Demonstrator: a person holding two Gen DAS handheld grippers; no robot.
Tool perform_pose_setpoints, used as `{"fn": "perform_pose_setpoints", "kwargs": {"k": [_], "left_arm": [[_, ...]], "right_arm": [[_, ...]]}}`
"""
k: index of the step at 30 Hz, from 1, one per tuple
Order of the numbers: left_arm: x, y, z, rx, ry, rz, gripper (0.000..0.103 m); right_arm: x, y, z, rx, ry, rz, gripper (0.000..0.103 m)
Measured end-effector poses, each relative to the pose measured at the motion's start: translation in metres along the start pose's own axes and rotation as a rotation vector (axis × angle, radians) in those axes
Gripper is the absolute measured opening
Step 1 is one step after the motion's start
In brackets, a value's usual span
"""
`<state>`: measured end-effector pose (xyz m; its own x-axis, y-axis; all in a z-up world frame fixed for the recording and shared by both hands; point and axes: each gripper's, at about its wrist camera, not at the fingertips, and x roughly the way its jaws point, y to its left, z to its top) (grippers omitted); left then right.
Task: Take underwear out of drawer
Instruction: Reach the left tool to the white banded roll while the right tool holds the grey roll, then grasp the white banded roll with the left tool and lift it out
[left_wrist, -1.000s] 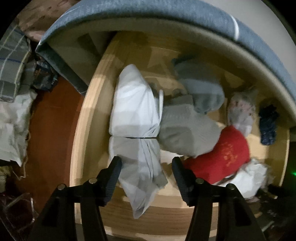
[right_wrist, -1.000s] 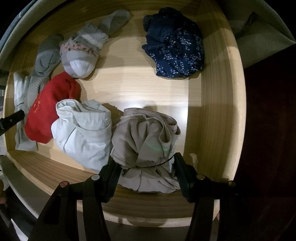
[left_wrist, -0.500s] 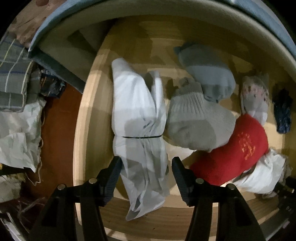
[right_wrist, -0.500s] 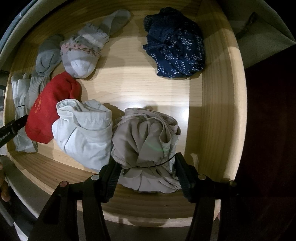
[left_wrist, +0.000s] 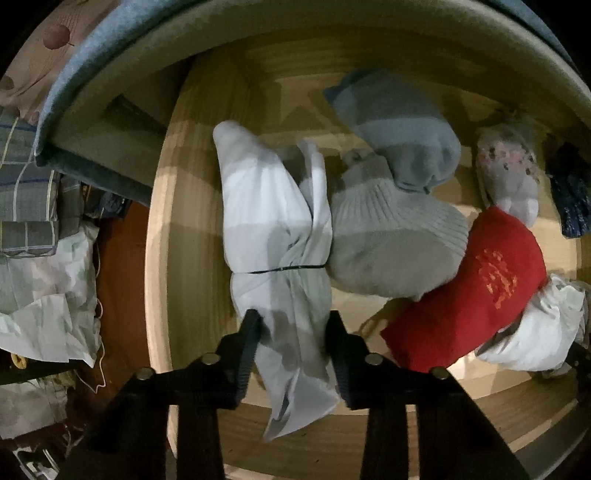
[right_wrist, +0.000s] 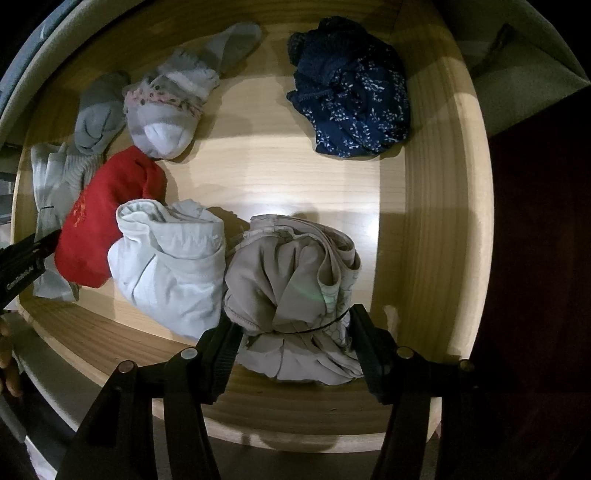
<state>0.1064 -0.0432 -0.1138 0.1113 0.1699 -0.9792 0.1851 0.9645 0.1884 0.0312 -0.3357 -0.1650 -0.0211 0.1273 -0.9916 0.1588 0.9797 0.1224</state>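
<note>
An open wooden drawer (right_wrist: 436, 206) holds rolled clothes. In the left wrist view my left gripper (left_wrist: 293, 332) is shut on the near end of a white rolled underwear bundle (left_wrist: 269, 206) tied with a black band. In the right wrist view my right gripper (right_wrist: 293, 332) has its fingers on both sides of a beige rolled underwear bundle (right_wrist: 295, 273), also banded, touching it at the drawer's front. A pale white roll (right_wrist: 170, 258) lies beside it. The left gripper's tip (right_wrist: 26, 258) shows at the left edge.
Also in the drawer are a red sock roll (right_wrist: 99, 210), grey socks (left_wrist: 391, 243), a blue-grey sock (left_wrist: 402, 140), a patterned sock (right_wrist: 166, 110) and a navy floral bundle (right_wrist: 351, 99). Folded cloths and bags (left_wrist: 33, 221) lie left of the drawer on the dark floor.
The left gripper's fingers have closed from wide open onto the white bundle's near end and moved in closer. The right gripper stays around the beige bundle, hardly moved.
</note>
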Motion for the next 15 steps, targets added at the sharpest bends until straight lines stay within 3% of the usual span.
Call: {"fn": "perform_pose_setpoints", "kwargs": {"k": [5, 15], "left_arm": [[-0.006, 0.008, -0.002, -0.002, -0.011, -0.012, 0.021], [-0.016, 0.015, -0.014, 0.0, -0.013, -0.097, 0.016]], "right_arm": [[0.0, 0.0, 0.0, 0.003, -0.001, 0.001, 0.057], [-0.003, 0.0, -0.002, 0.002, 0.0, -0.003, 0.057]]}}
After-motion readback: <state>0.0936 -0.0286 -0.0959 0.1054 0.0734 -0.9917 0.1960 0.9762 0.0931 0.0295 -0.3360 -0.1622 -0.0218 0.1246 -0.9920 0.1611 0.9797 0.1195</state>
